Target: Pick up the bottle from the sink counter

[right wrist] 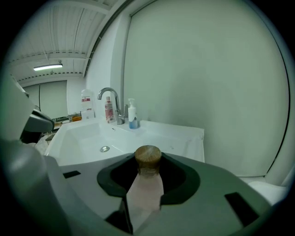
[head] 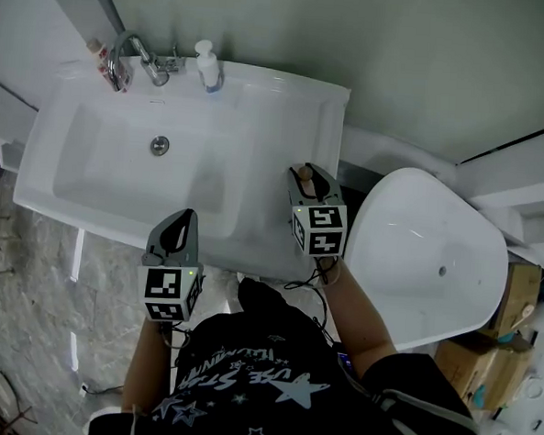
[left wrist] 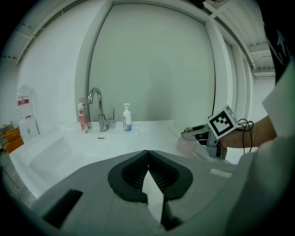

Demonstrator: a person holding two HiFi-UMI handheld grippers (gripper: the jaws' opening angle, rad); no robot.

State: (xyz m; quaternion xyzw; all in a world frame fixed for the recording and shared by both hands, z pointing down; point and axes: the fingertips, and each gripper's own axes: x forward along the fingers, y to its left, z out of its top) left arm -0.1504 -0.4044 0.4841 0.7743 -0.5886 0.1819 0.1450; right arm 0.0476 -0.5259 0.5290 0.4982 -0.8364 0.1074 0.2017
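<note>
Your left gripper hangs low and close to your body, pointing forward, its jaws pressed together. Your right gripper reaches further forward on a bare, stretched-out forearm, and its jaws press on both sides of the bottle.

We see a pale pink bottle with a brown stopper, a white sink and a white-and-blue soap dispenser.
</note>
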